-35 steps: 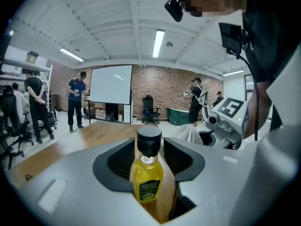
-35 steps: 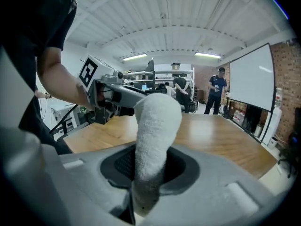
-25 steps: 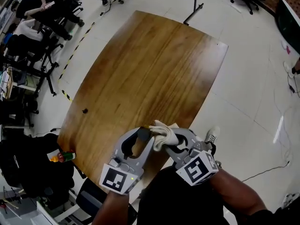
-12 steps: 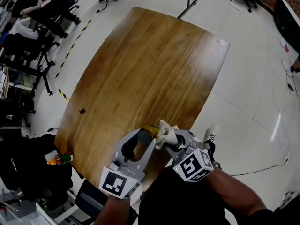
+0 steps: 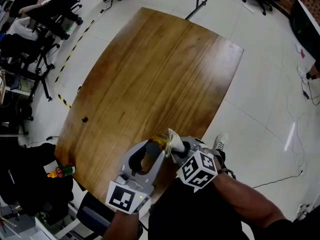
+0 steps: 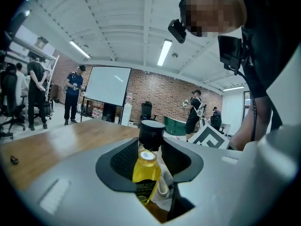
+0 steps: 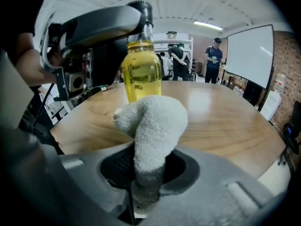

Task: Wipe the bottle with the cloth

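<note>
Head view: at the lower middle of the frame, over the near edge of the desk, the left claw is clamped on the bottle. The right claw brings the cloth to the bottle's right side.

Left gripper view: both pads sit on the yellow bottle just under its black cap, with the cloth bunched at the lower right behind it. That high grip looks prone to swivelling, so I would press only lightly.

Right gripper view: the jaws pinch the cloth's tail and its rounded fold stands at frame centre, right at the glass. Whether they touch is unclear. Stroke that fold down the bare body, then turn the bottle to present the next side.
</note>
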### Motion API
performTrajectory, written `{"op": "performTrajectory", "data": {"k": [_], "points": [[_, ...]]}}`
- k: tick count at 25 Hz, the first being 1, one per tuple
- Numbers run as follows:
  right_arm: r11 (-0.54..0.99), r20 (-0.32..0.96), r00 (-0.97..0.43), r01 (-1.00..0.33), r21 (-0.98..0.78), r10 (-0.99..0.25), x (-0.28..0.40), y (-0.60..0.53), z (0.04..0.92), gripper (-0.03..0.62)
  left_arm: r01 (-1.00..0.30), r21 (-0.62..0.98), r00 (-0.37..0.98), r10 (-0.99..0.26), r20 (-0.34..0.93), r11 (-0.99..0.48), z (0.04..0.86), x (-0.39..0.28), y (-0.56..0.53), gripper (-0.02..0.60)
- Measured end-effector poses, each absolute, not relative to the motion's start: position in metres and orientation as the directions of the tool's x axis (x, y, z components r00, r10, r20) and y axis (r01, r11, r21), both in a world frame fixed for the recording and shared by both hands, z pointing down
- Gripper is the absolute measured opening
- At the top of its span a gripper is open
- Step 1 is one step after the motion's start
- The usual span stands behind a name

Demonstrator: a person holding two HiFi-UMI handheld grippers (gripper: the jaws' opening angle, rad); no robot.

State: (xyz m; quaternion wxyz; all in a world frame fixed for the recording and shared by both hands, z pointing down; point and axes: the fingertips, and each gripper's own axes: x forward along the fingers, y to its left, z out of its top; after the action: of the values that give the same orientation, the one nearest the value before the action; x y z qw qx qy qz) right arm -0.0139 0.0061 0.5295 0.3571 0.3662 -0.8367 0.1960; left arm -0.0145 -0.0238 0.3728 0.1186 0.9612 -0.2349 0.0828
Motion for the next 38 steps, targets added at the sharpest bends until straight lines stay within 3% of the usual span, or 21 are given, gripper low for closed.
{"op": "performTrajectory", "data": {"k": [4, 8, 10, 12, 16, 19, 21, 27, 34, 38], "points": [[0.671, 0.705, -0.583, -0.712, -0.206, -0.403, 0.008, 0.020, 0.515, 0.075, -0.469, 0.182, 0.877, -0.434, 0.205, -0.864, 0.373, -0.006, -0.016, 0.167], [0.476, 0.473, -0.764, -0.644, -0.599, -0.439, 0.054, -0.001, 0.466, 0.075, -0.455, 0.205, 0.887, -0.421, 0.190, -0.867, 0.368, -0.010, -0.019, 0.169], [0.390, 0.304, -0.837, -0.494, -0.777, -0.455, 0.073, -0.028, 0.436, 0.075, -0.456, 0.217, 0.888, -0.425, 0.176, -0.863, 0.363, -0.010, -0.020, 0.170], [0.412, 0.148, -0.907, -0.318, -0.854, -0.395, 0.080, -0.051, 0.404, 0.075, -0.442, 0.217, 0.895, -0.411, 0.173, -0.870, 0.357, -0.002, -0.019, 0.170], [0.507, -0.040, -0.996, -0.005, -0.862, -0.078, 0.043, -0.071, 0.355, 0.075, -0.401, 0.200, 0.909, -0.360, 0.212, -0.894, 0.354, 0.006, -0.019, 0.169], [0.497, -0.016, -0.985, 0.100, -0.862, 0.171, 0.008, -0.067, 0.364, 0.075, -0.440, 0.196, 0.889, -0.393, 0.236, -0.876, 0.357, 0.004, -0.016, 0.169], [0.466, -0.004, -0.971, 0.119, -0.877, 0.241, 0.001, -0.064, 0.377, 0.075, -0.456, 0.191, 0.882, -0.413, 0.227, -0.869, 0.358, 0.005, -0.017, 0.166], [0.396, -0.004, -0.960, 0.120, -0.910, 0.281, -0.004, -0.072, 0.407, 0.075, -0.472, 0.195, 0.879, -0.443, 0.174, -0.860, 0.358, 0.003, -0.023, 0.167], [0.539, 0.327, -0.885, -0.106, -0.835, 0.332, -0.007, -0.066, 0.470, 0.074, -0.498, 0.176, 0.867, -0.478, 0.144, -0.849, 0.357, 0.005, -0.027, 0.164], [0.652, 0.485, -0.800, -0.162, -0.741, 0.352, -0.009, -0.064, 0.490, 0.074, -0.506, 0.169, 0.862, -0.488, 0.139, -0.846, 0.363, 0.005, -0.027, 0.161]]}}
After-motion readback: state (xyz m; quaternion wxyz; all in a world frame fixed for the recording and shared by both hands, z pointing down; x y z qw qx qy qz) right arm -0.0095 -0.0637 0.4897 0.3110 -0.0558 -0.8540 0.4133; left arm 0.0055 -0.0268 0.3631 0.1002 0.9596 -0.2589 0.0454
